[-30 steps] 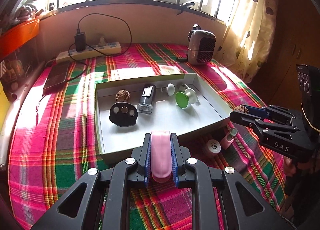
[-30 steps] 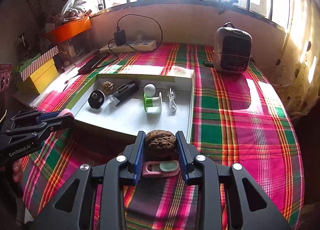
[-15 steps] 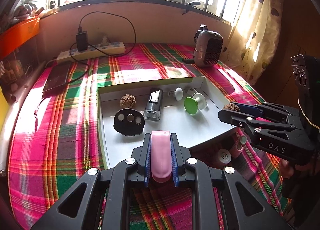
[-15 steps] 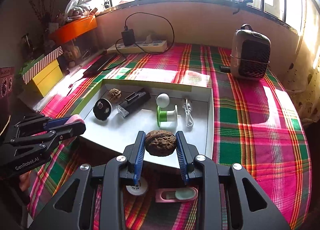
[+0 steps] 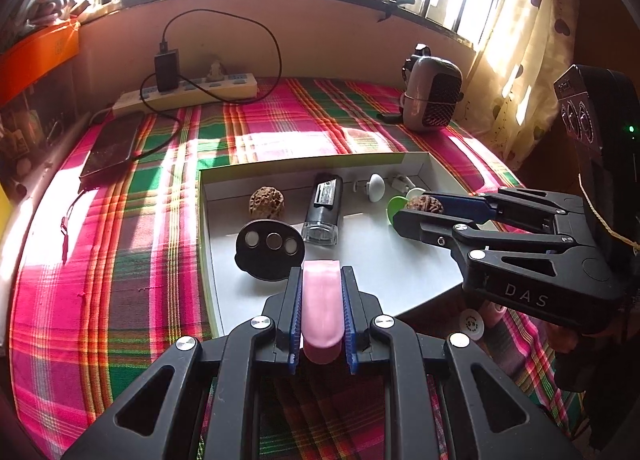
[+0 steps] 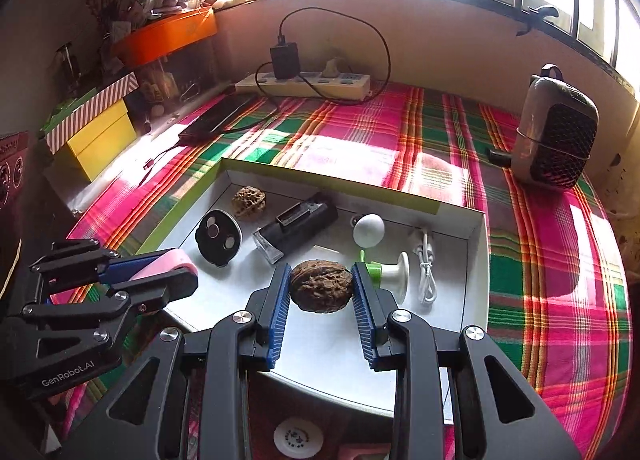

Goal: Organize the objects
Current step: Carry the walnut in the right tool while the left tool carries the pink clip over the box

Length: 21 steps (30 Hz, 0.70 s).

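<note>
A: Going left to right, what's sorted so far?

B: Inside the white tray (image 6: pixel 476 244) lie a walnut (image 6: pixel 249 195), a round black disc (image 6: pixel 218 238), a black cartridge (image 6: pixel 298 225), a white knob (image 6: pixel 368 230), a green-and-white spool (image 6: pixel 386 274) and a white cable (image 6: pixel 427 266). Two more pieces are on the way in.

A: Which ones?

B: The left tongs (image 5: pixel 321 318) are clamped narrow on a pink case (image 5: pixel 322 316), held over the tray's near left edge. Its long axis runs along the fingers, pointing away toward the window. The right tongs (image 6: pixel 321 296) grip a second walnut (image 6: pixel 321 286) above the tray floor, its long axis crossing between the blue pads.

A: What's left?

B: I'd say over halfway. Both held pieces need setting down, and a white round cap (image 6: pixel 292 438) and something pink still sit on the plaid table (image 6: pixel 560 300) beside the tray's near edge.
</note>
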Available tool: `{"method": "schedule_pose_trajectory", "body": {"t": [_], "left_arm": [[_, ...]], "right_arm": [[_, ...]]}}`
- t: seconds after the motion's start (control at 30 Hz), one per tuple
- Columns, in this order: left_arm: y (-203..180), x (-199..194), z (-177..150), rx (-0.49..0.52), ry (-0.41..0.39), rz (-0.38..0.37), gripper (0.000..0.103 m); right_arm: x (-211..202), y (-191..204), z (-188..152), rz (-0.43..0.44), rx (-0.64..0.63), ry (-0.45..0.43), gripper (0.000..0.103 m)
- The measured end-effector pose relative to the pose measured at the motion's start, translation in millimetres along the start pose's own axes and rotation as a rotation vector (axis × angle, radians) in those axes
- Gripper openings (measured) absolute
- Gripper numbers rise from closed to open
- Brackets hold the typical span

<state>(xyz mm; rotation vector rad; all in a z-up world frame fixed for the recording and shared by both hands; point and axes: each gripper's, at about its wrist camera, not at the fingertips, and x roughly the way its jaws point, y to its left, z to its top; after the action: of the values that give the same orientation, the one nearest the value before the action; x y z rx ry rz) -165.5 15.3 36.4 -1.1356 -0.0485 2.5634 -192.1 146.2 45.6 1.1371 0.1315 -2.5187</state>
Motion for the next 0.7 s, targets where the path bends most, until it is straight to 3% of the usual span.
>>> {"method": "schedule_pose_trajectory", "body": {"t": [0.7], "left_arm": [[13, 26, 7, -0.018, 0.046, 0.013, 0.016]], "right_arm": [[39, 5, 17, 0.014, -0.035, 0.063, 0.032]]}}
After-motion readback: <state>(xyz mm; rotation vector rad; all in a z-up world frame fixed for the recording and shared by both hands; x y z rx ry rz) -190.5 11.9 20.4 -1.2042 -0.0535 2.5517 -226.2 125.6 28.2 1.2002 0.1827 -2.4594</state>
